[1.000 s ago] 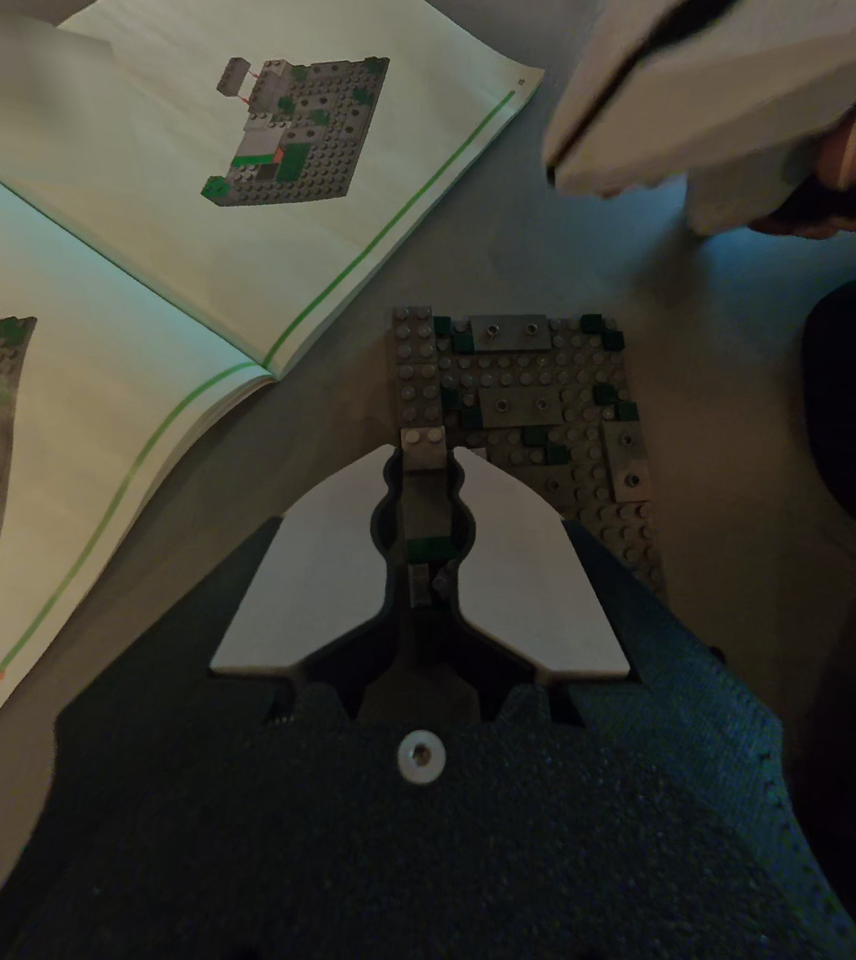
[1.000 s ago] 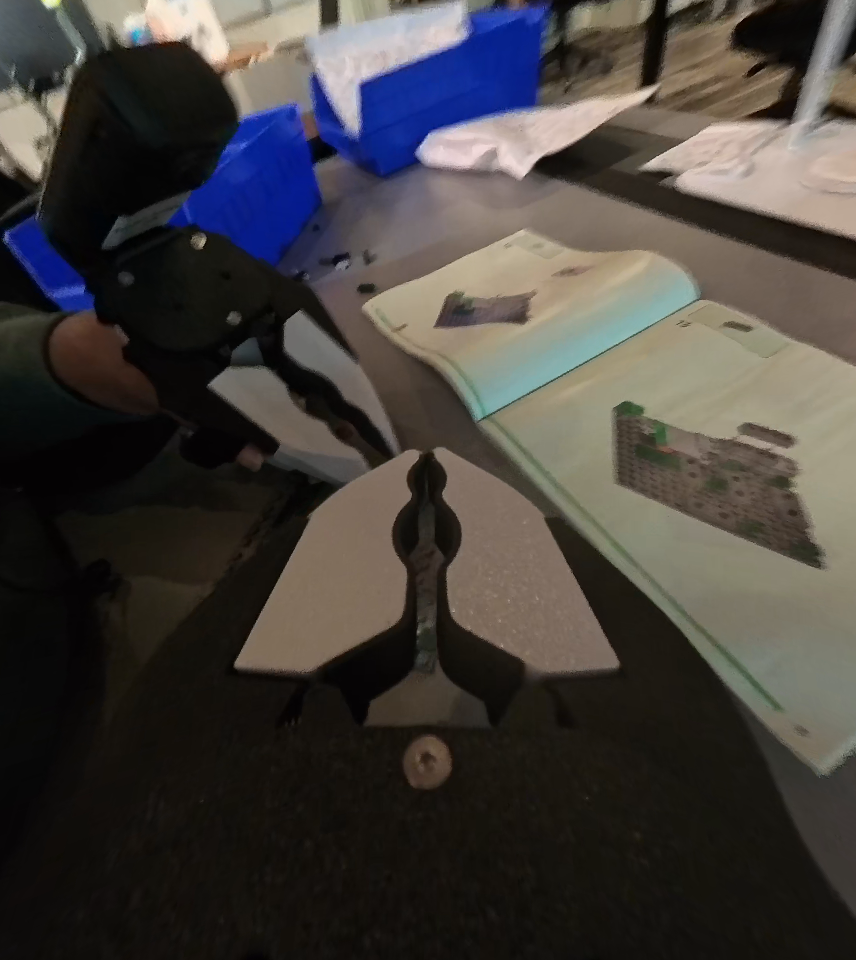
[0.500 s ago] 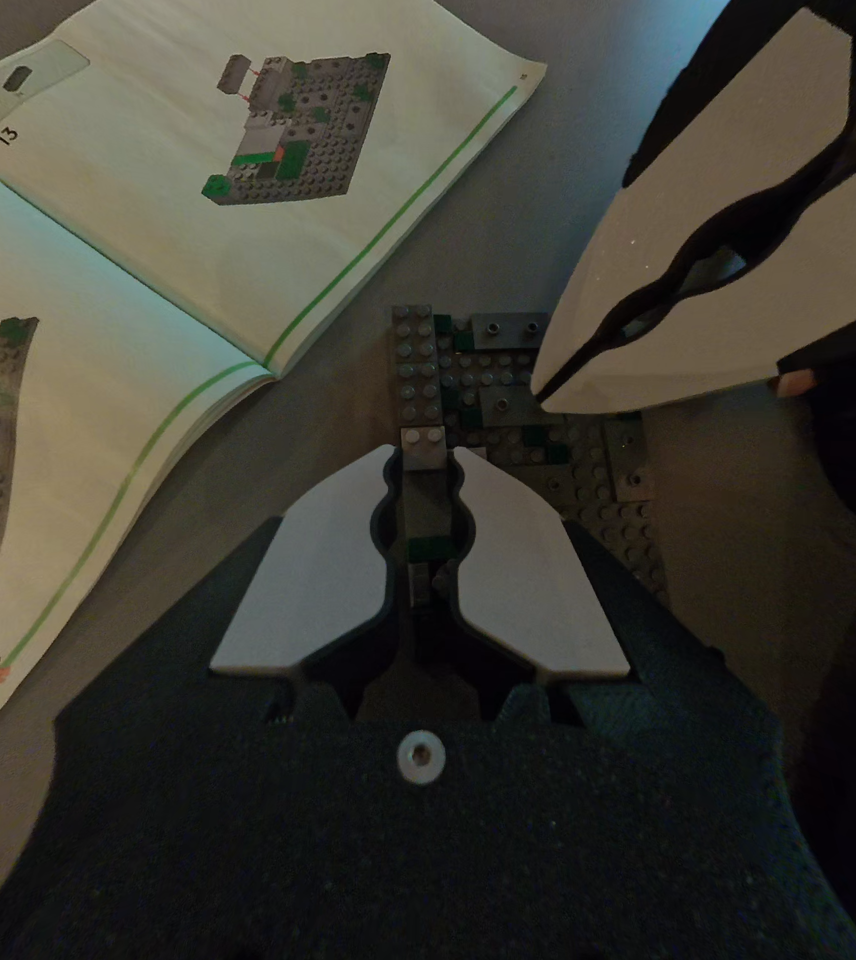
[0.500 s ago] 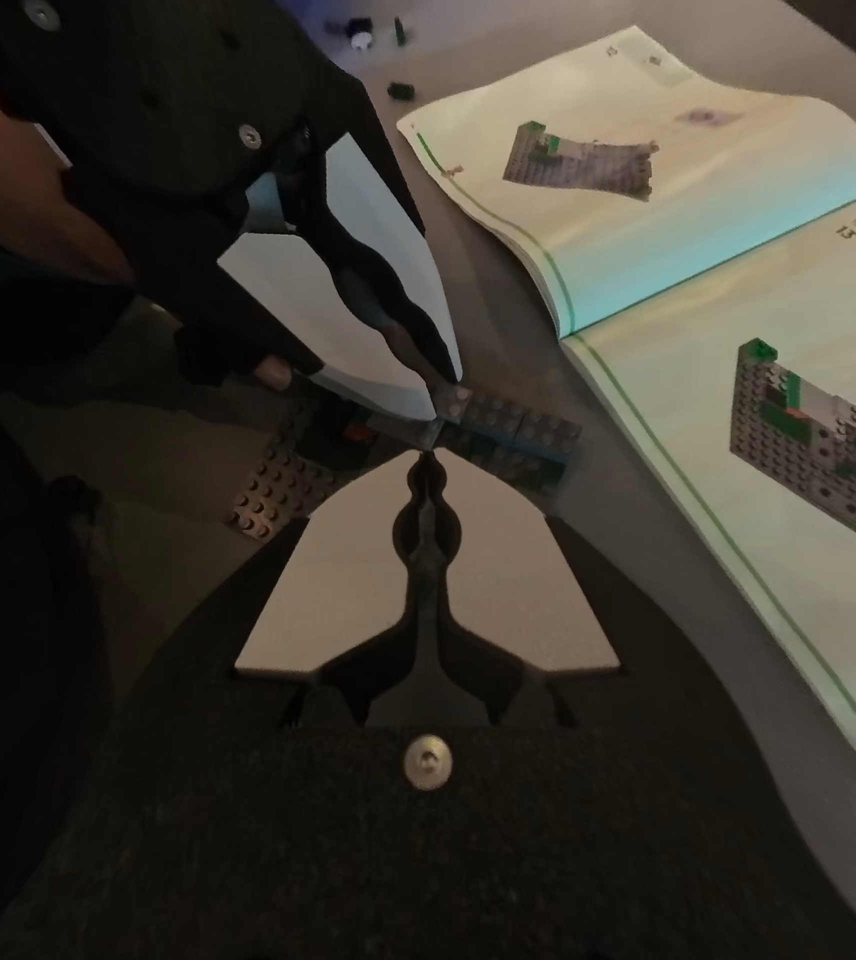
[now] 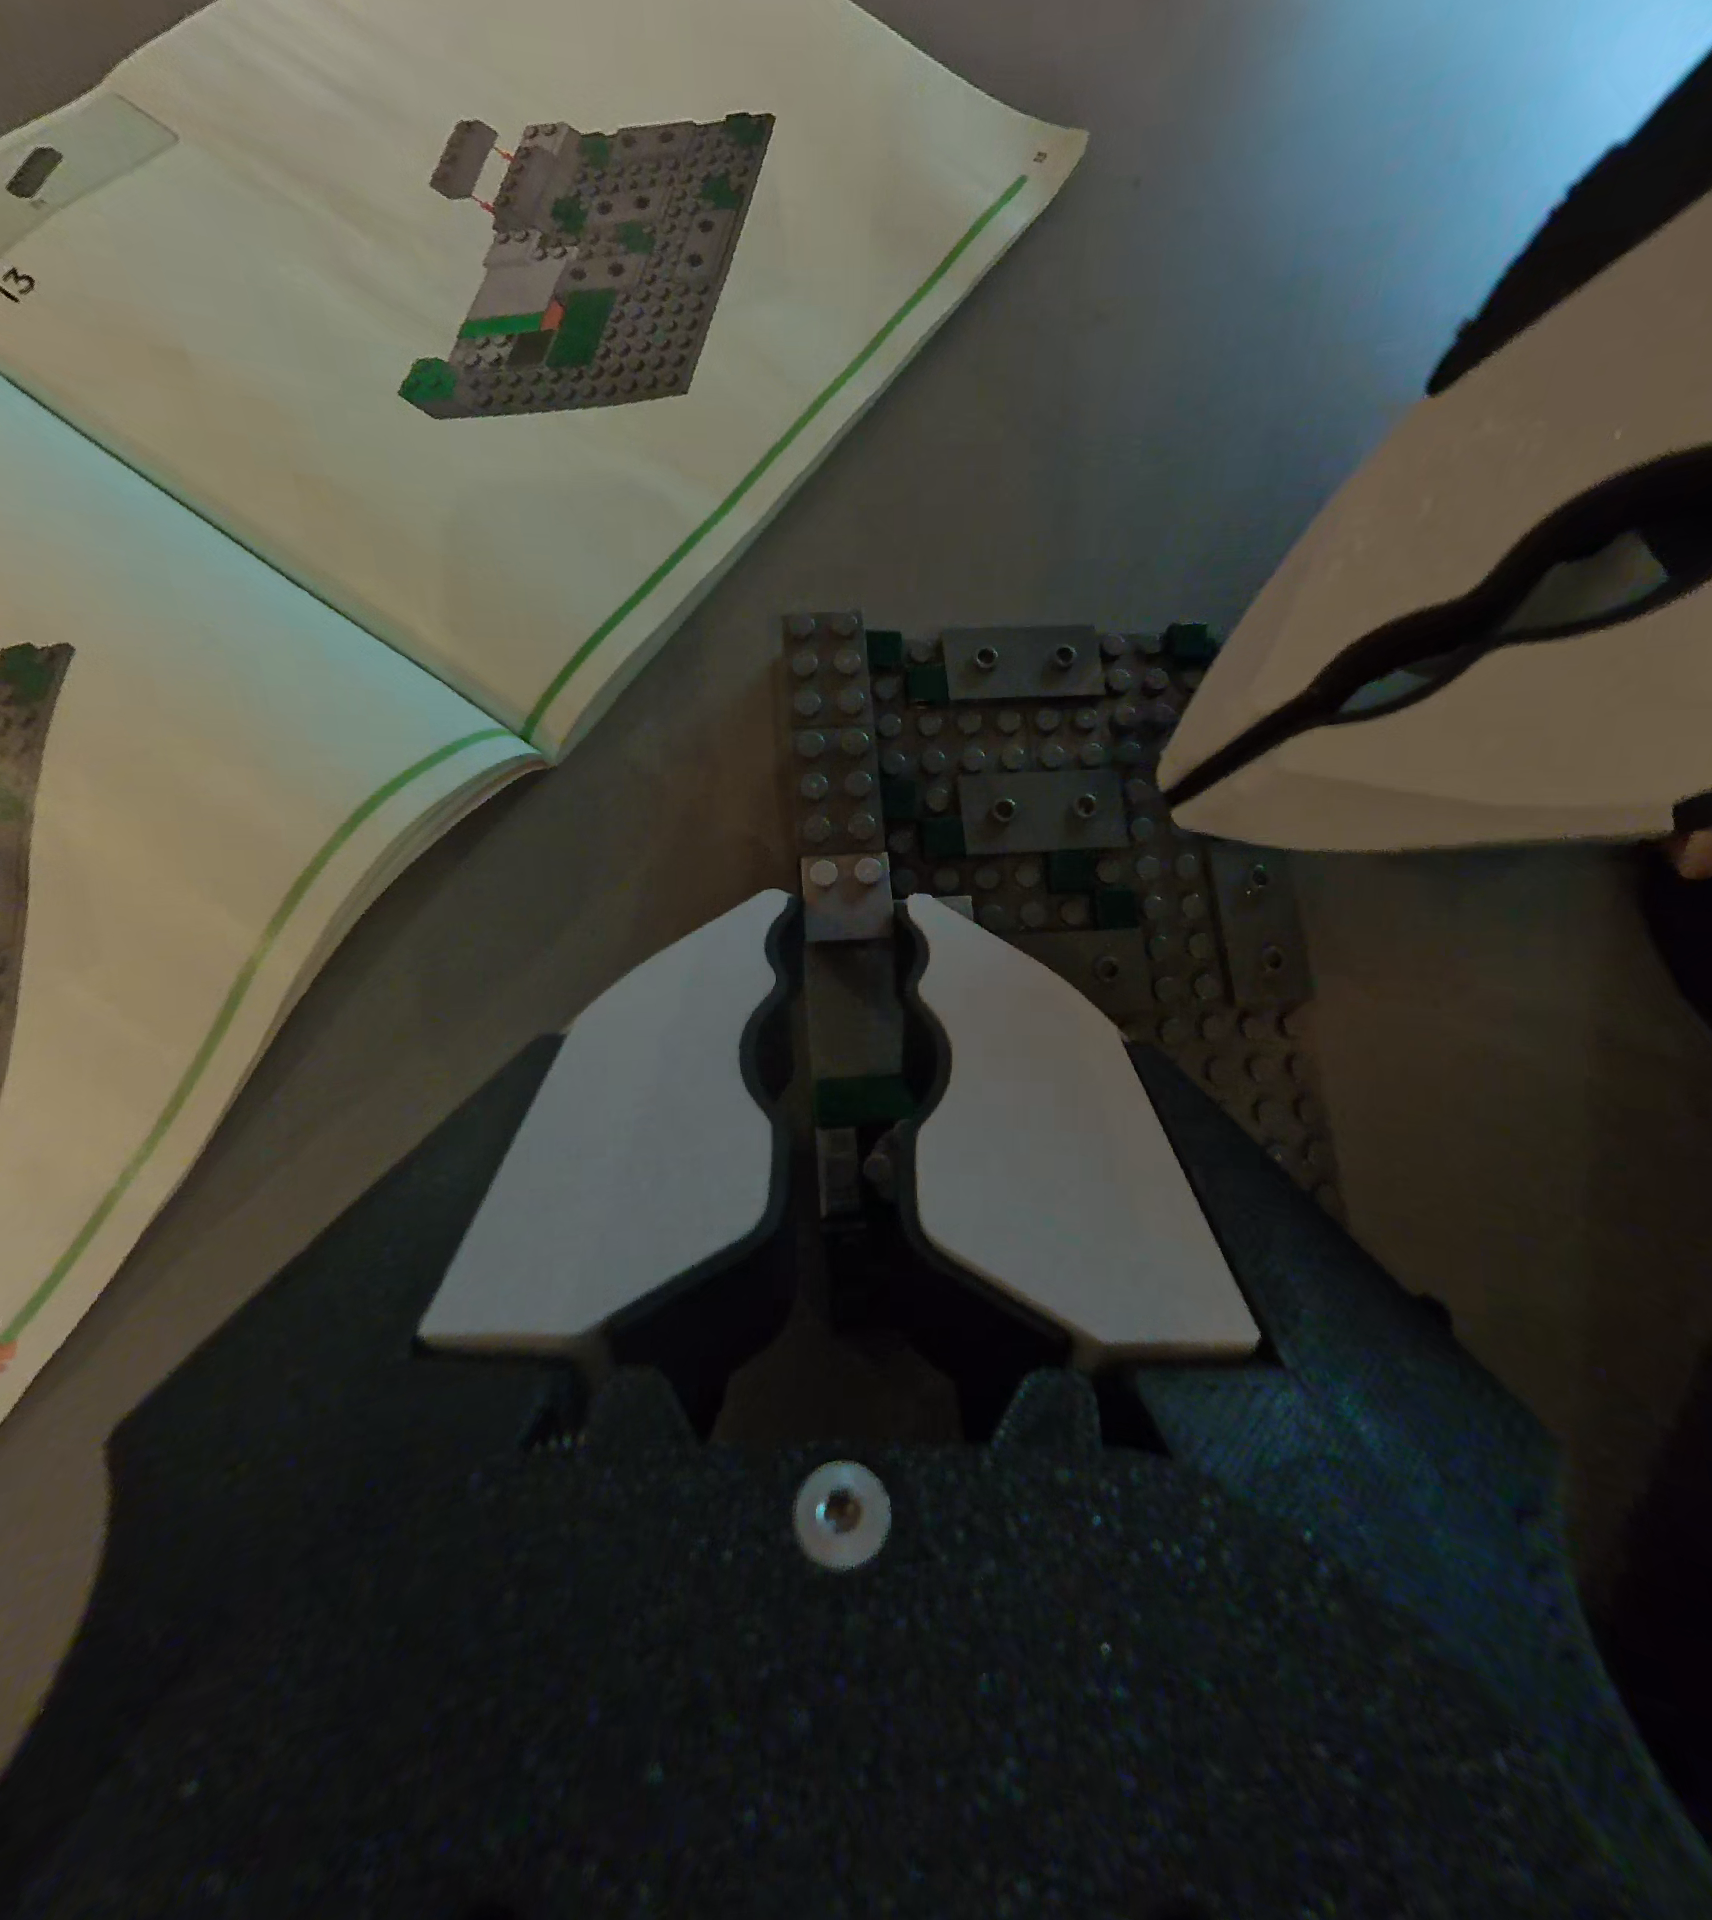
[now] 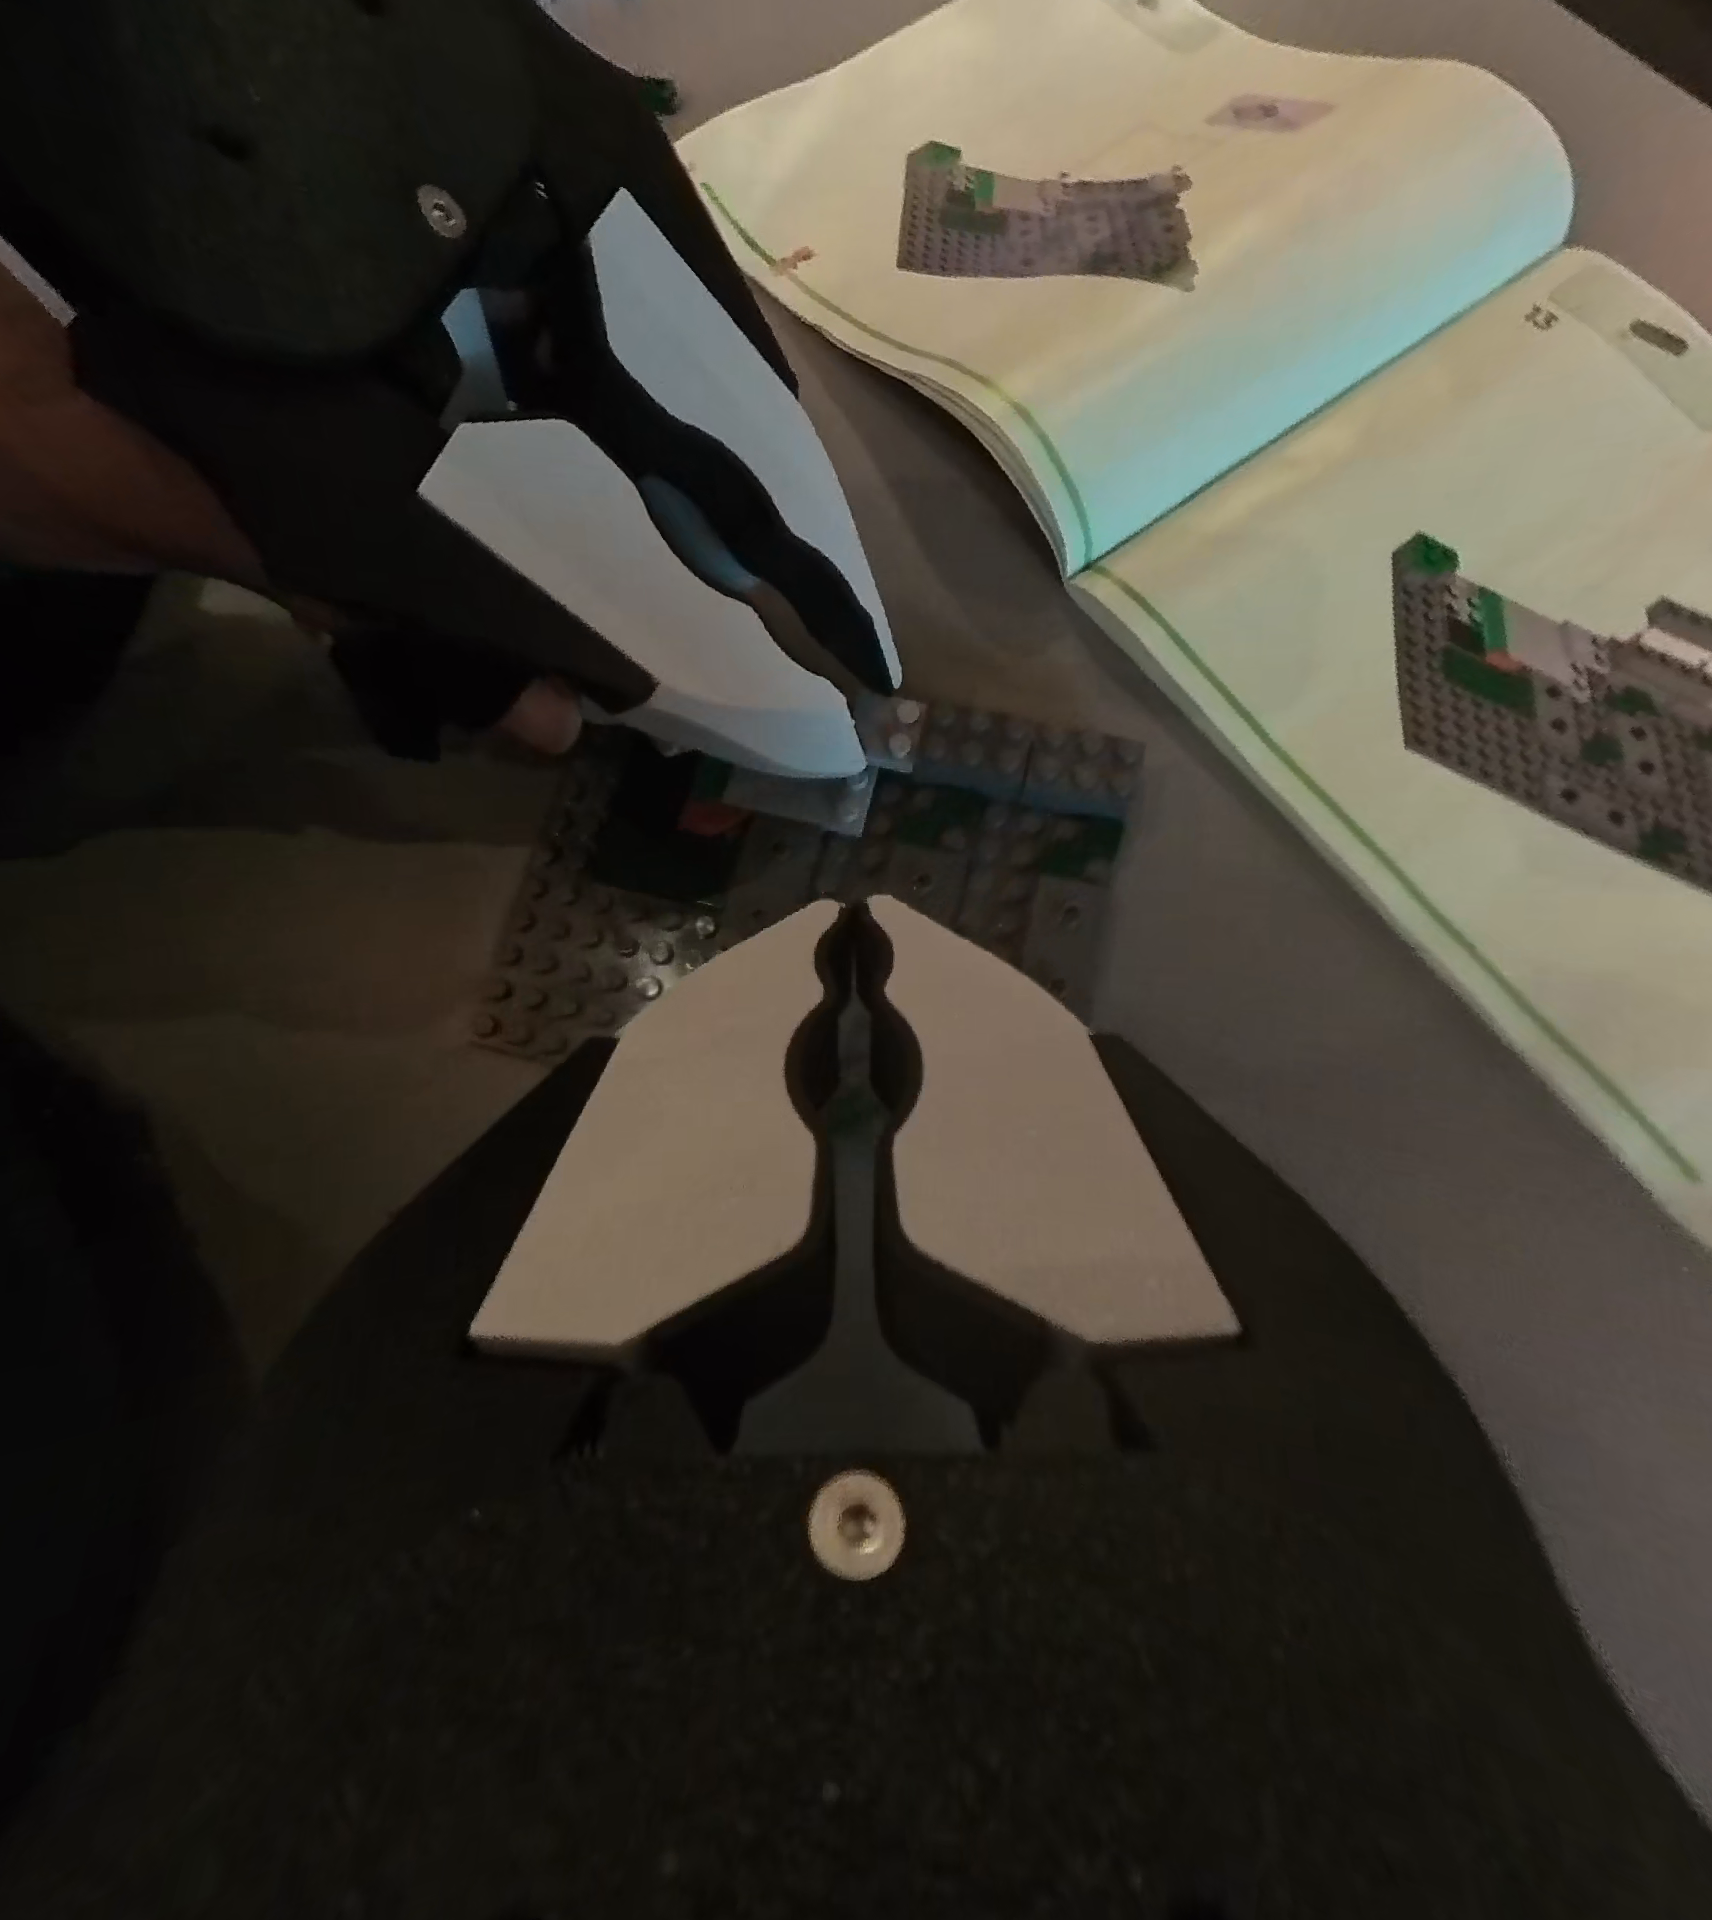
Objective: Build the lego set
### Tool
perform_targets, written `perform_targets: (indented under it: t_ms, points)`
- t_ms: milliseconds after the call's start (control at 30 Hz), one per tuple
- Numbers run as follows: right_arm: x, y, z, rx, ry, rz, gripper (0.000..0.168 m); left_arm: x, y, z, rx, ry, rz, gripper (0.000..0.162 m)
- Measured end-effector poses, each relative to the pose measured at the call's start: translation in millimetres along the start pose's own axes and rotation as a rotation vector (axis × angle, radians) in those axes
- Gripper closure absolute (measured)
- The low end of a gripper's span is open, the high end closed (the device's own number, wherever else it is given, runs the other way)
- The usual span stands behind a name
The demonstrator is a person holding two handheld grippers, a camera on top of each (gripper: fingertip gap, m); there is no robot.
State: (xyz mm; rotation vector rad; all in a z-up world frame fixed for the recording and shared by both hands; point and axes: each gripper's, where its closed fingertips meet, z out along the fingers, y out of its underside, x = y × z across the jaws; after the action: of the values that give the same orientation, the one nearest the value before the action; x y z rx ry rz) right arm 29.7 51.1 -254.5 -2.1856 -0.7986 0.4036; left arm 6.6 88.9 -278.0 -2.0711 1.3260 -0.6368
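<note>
The dark grey studded baseplate (image 5: pixel 1028 727) lies on the table with small green and grey pieces on it. A raised row of grey bricks (image 5: pixel 831 727) runs along its left edge. My left gripper (image 5: pixel 847 914) is shut on a light grey two-stud brick (image 5: pixel 844 891) at the near end of that row. The right wrist view shows the same grip (image 6: pixel 867 732) on the brick (image 6: pixel 896 724). My right gripper (image 6: pixel 857 909) is shut, tips just over the baseplate (image 6: pixel 571 987). In the left wrist view its tip (image 5: pixel 1172 790) hovers at the plate's right side. I cannot tell whether it pinches anything.
The open instruction booklet (image 5: pixel 312 499) lies left of the baseplate, touching distance from its corner; it also shows in the right wrist view (image 6: pixel 1351 436). A hand and dark sleeve (image 6: pixel 104 468) hold the left gripper. Bare grey table (image 5: pixel 1195 364) lies beyond the plate. The left gripper's tips are roughly 6 cm from the right gripper's.
My right gripper has come down from high above the table to the baseplate, then drawn slightly to the right. My left gripper and its brick have stayed put.
</note>
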Motion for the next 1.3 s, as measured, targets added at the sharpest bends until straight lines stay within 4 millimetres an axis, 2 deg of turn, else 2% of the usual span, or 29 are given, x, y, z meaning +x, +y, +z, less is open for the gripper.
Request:
perform_targets:
  t_ms: [533, 1000, 1300]
  points:
    - [5, 7, -6, 0.019, 0.153, 0.113, 0.168, 0, 0, 0, -0.002, 0.007, 0.006, 0.146]
    - [-2, 6, 0, 0.017, 0.152, 0.114, 0.168, 2, 1, -2, -0.001, 0.03, -0.009, 0.146]
    - [-1, 5, 1, 0.017, 0.159, 0.111, 0.168, 7, -3, -24, 0.004, 0.046, -0.001, 0.146]
